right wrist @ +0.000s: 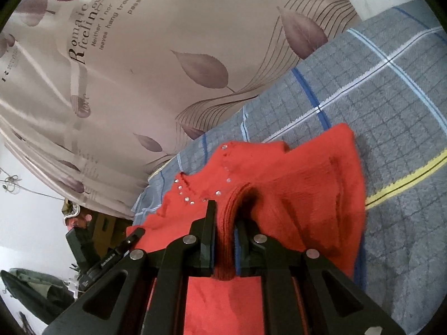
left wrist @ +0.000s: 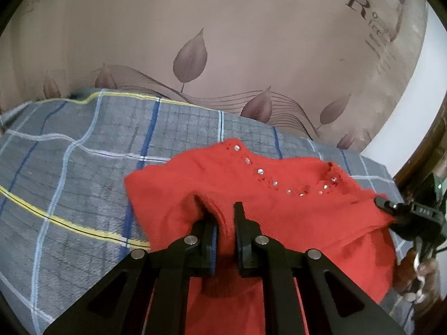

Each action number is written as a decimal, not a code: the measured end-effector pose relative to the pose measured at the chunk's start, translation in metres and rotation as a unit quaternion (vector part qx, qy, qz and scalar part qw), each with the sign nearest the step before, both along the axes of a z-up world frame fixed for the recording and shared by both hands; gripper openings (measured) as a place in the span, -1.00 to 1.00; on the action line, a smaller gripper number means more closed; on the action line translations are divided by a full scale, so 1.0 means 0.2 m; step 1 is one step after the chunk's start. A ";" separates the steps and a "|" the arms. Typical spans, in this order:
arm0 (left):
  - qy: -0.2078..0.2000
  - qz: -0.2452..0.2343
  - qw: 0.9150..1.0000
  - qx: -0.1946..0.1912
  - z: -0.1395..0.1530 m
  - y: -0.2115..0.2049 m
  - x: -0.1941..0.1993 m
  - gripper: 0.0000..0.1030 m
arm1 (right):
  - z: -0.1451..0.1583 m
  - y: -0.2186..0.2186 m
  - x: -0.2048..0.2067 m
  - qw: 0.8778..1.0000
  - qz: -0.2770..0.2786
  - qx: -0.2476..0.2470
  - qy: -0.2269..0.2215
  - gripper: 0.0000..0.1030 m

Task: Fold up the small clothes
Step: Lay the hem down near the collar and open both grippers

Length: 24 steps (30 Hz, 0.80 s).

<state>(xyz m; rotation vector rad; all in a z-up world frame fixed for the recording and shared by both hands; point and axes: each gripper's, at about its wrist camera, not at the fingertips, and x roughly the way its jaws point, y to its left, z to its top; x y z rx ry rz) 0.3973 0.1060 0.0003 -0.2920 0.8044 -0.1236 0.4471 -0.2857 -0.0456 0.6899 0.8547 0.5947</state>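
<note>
Clearly, in the left wrist view the left gripper pinches a bunched ridge of the red sweater; the knit fills the narrow gap between its two fingers. The sweater lies partly on the grey checked blanket, from the middle of the picture toward 4 o'clock, with a curved row of small rhinestones along the neckline at about 1 o'clock from the fingertips. At 3 o'clock the right gripper touches the edge of the sweater; from this side I cannot tell how its jaws stand. Behind, a leaf-printed curtain hangs.

In the right wrist view the right gripper is pressed together on a thick fold of the same knit, which stands up between the fingers. The left gripper shows at 8 o'clock, at the edge of the sweater.

I judge the sweater light, soft and stretchy, so it sags and does not hold any shape. The fuzzy knit gives good friction. The stones look fragile, so it is better to hold the plain hem or the shoulder edges, not the neckline.
</note>
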 end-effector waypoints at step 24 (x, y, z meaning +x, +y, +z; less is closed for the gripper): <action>-0.029 0.087 0.983 -0.157 0.06 0.26 0.06 0.63 | 0.06 -0.10 -0.12 0.996 -0.027 0.076 -0.024 0.43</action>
